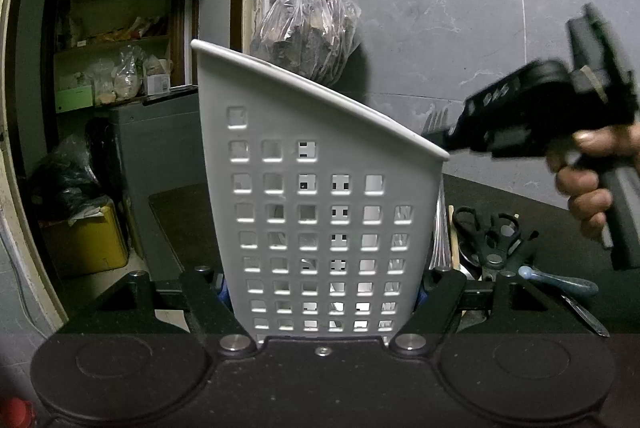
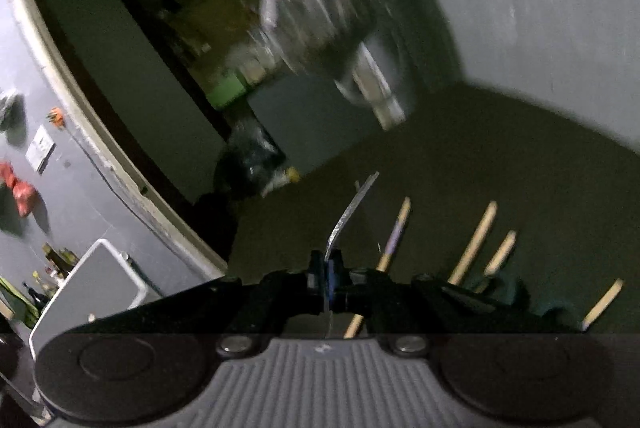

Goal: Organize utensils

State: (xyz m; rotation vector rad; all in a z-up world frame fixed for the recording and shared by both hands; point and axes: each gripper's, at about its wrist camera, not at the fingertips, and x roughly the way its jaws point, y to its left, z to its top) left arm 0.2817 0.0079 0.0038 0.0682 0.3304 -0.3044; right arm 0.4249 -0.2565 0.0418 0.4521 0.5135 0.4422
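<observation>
Clamping the white holder (image 1: 320,196) between its jaws, the left gripper (image 1: 322,292) keeps it upright on the dark counter (image 1: 520,196); the right gripper (image 2: 326,276) pinches a fork (image 2: 352,208) just beside the holder's low rim, with scissors (image 1: 490,236) and chopsticks (image 2: 474,242) lying behind

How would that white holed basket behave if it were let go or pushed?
The basket looks like thin plastic full of holes, so probably light and fairly stiff. It is tall with a slanted rim, so likely apt to tip; the left tongs clamp its base.
</observation>
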